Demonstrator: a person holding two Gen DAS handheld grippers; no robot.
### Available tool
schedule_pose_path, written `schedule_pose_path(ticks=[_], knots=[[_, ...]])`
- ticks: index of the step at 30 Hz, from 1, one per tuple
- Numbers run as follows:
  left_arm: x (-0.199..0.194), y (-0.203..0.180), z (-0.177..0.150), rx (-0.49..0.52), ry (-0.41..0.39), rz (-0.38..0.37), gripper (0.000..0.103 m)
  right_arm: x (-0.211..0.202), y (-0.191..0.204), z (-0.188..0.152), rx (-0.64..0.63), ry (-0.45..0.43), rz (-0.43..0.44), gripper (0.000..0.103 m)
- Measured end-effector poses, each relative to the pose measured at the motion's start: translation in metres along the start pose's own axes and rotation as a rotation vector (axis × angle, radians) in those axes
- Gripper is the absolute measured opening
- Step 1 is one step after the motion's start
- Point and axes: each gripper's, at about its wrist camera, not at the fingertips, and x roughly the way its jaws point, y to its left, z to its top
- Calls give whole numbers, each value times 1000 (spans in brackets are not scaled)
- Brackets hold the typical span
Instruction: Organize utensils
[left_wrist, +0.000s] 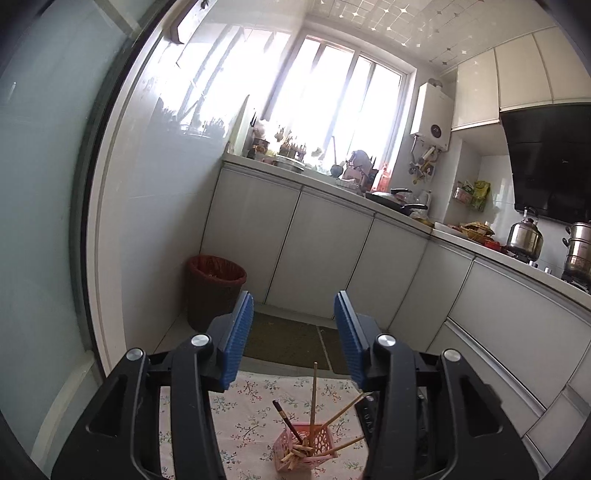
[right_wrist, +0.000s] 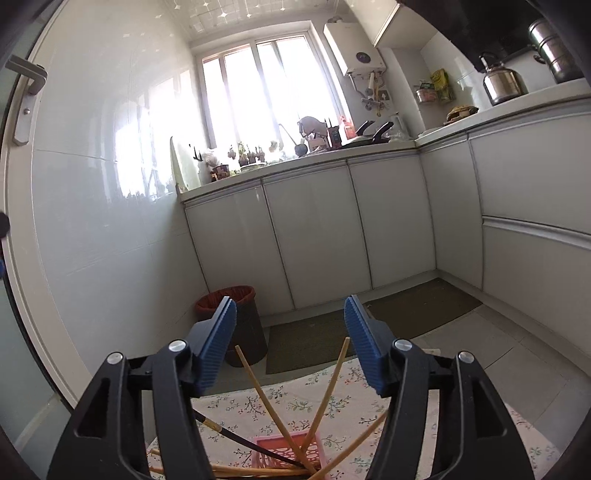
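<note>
Left wrist: left gripper spread wide, holding nothing; pink basket of chopsticks sits below the jaws. Right wrist: right gripper released too, sticks fanning up between its jaws. Looks like drop-off done; next, find a stray utensil.

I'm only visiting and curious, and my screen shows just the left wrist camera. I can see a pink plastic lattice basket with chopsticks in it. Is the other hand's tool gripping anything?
Observer: No. The right gripper has its blue-padded fingers standing open, with nothing pressed between them.
Operator: Is it anywhere near the sticks?
Observer: Yes. The pale wooden chopsticks fan up towards the gap between the fingers, but neither pad touches them.
Operator: Is there anything on the left that I'm missing?
Observer: A grey metal lever door handle sits at the upper left edge of the right wrist view.
</note>
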Motion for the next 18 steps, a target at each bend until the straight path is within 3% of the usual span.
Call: schedule_pose_path(ticks=[5, 8, 10, 12, 14, 18], knots=[[-3, -7, -11, 17, 56, 29, 50, -51, -9, 23, -38, -10, -75, 82], [-16, -18, -14, 30, 66, 30, 58, -80, -19, 32, -33, 15, -142, 92], [-26, -30, -16, 52, 69, 26, 67, -99, -24, 38, -39, 38, -193, 95], [-37, -43, -20, 81, 71, 42, 84, -119, -29, 43, -51, 51, -236, 97], [-50, -52, -27, 93, 77, 54, 91, -140, -35, 46, -63, 56, -291, 97], [-77, -64, -41, 94, 90, 78, 96, -173, -50, 47, -50, 89, -375, 97]])
